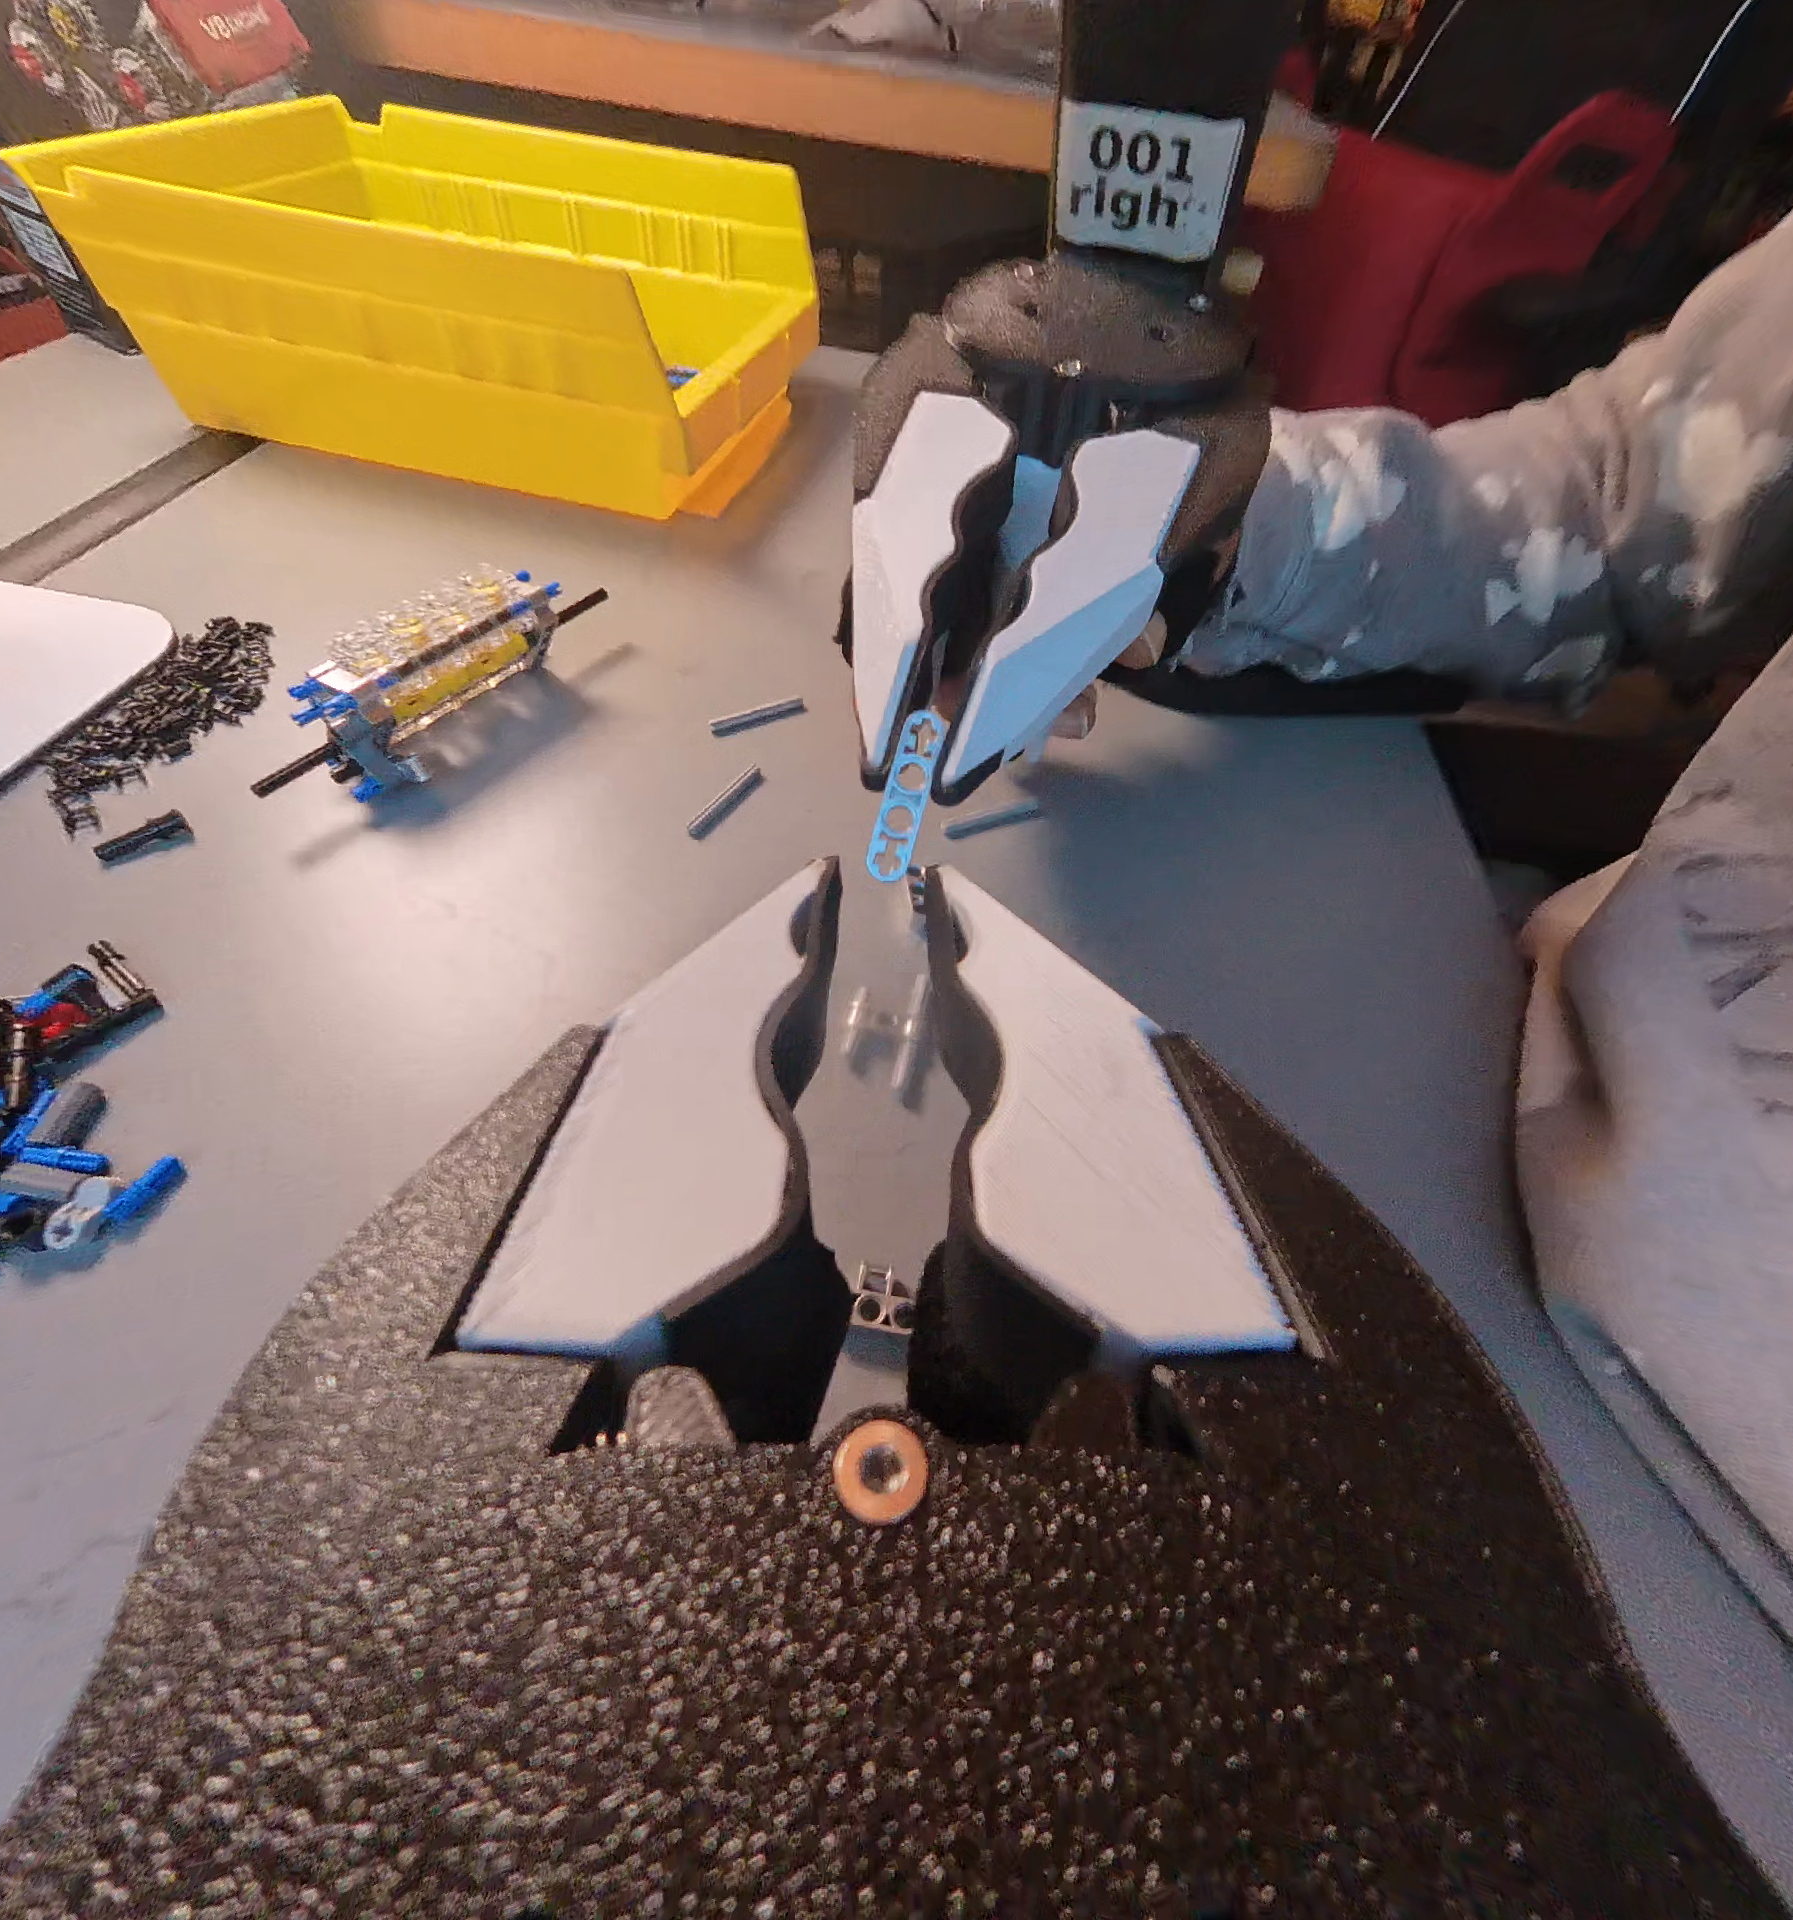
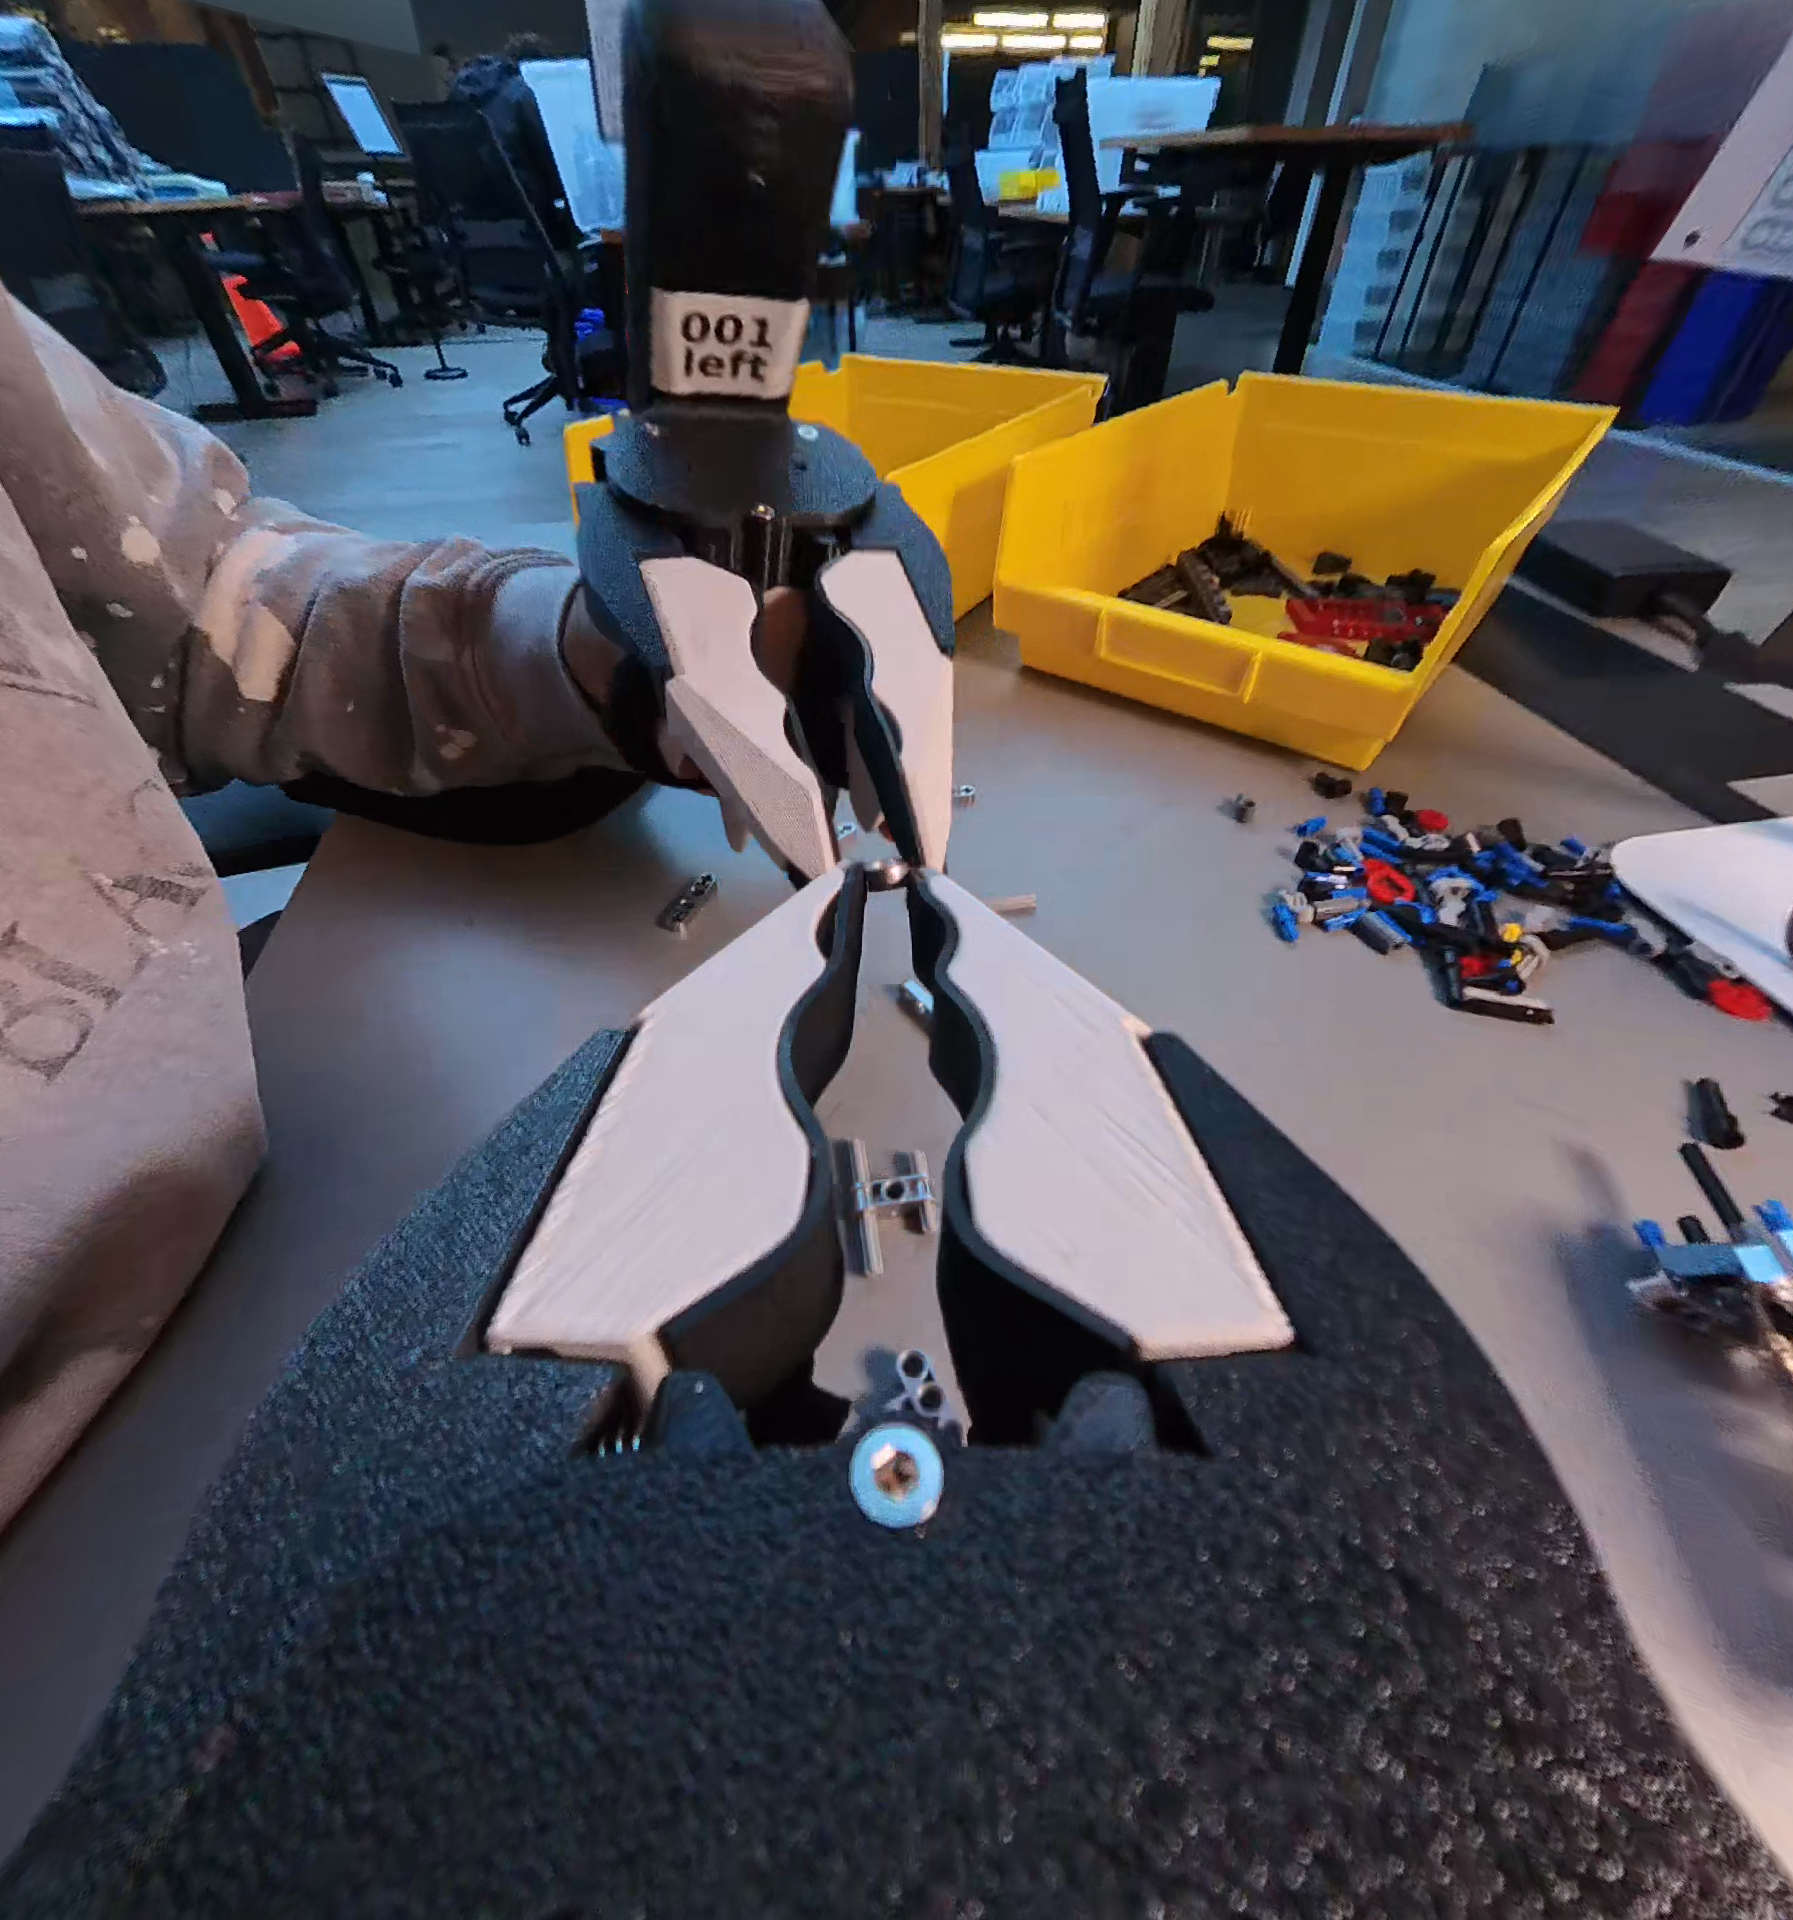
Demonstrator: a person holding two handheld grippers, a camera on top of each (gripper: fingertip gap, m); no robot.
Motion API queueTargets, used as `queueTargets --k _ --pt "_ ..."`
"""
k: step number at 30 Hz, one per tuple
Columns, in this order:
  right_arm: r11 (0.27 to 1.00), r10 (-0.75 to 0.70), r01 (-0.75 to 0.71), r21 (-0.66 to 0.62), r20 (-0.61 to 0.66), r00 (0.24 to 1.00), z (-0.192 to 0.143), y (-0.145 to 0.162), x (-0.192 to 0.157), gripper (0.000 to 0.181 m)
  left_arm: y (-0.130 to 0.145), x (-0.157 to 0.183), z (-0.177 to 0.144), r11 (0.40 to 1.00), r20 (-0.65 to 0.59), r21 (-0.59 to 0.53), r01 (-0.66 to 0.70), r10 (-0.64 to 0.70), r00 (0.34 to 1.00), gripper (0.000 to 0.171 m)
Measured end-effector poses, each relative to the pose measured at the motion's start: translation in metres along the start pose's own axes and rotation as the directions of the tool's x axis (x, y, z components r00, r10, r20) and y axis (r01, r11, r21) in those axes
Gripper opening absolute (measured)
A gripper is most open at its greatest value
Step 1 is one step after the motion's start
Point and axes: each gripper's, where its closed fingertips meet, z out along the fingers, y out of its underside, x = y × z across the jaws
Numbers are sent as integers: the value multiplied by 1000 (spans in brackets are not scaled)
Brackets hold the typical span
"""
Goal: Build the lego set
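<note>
On the grey table, seen along both pairs of fingers:

Right gripper: the right gripper (image 1: 911,774) comes in from the far side in the left wrist view, its white fingers pinched on the upper end of a thin blue beam (image 1: 899,798) with a row of holes; the beam hangs slanting down toward the near gripper.

Left gripper: the left gripper (image 1: 879,878) has its tips narrowly parted, with the beam's lower end just at the gap; whether they press on it cannot be told. In the right wrist view the left gripper (image 2: 866,857) meets the right gripper (image 2: 879,881) tip to tip, a small dark ring-like piece (image 2: 884,873) between them.

Beneath the fingers: a small grey connector (image 1: 884,1029) with two pins lies on the table (image 1: 1235,935), blurred.

Far left: a yellow bin (image 1: 435,312).

Left, middle distance: a built block of clear, yellow and blue parts (image 1: 424,675) on a black axle, beside a heap of black pins (image 1: 154,707).

Near left: a pile of blue, black and red pieces (image 1: 30,1132).

Near the beam: three loose grey axles (image 1: 757,715).

Right edge: a person's mottled grey sleeve (image 1: 1494,561).
</note>
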Motion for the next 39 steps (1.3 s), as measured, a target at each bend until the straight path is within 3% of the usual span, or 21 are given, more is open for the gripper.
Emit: queueTargets --k 5,10,15,23,25,27,29,31,35,36,39 --pt "996 11 -8 -90 40 999 9 17 -9 6 16 5 9 988 22 -106 -116 119 993 7" --pt "994 46 -40 -99 58 997 9 19 -10 6 20 7 10 985 8 -126 -115 117 993 5" --pt "996 67 -63 -57 69 995 9 12 -12 6 16 14 12 995 -88 -72 64 -70 994 5" --pt "992 103 -107 61 64 993 2 -7 -7 2 8 22 13 950 -235 -27 312 -310 921 5" --pt "995 43 -47 92 40 998 -2 -13 -6 9 3 19 10 915 -270 -3 403 -389 881 5" --pt "994 -79 80 80 -27 997 -2 -14 -5 31 -4 15 5 873 -315 23 487 -456 833 5" --pt "961 -272 275 10 -117 955 1 -9 -3 47 -7 14 2 841 -348 26 540 -499 794 5" --pt "901 -434 430 -61 -167 885 6 -4 -5 52 -8 16 3 818 -371 15 575 -529 763 5" --pt "841 -540 527 -119 -206 816 14 -2 -6 43 -10 22 6 789 -403 -4 614 -563 721 5" --pt "834 -552 537 -128 -198 810 15 0 -7 34 -11 23 7 782 -410 -5 624 -570 712 5" --pt "836 -549 534 -128 -193 813 15 1 -8 30 -11 23 7 755 -430 -13 656 -597 678 5"
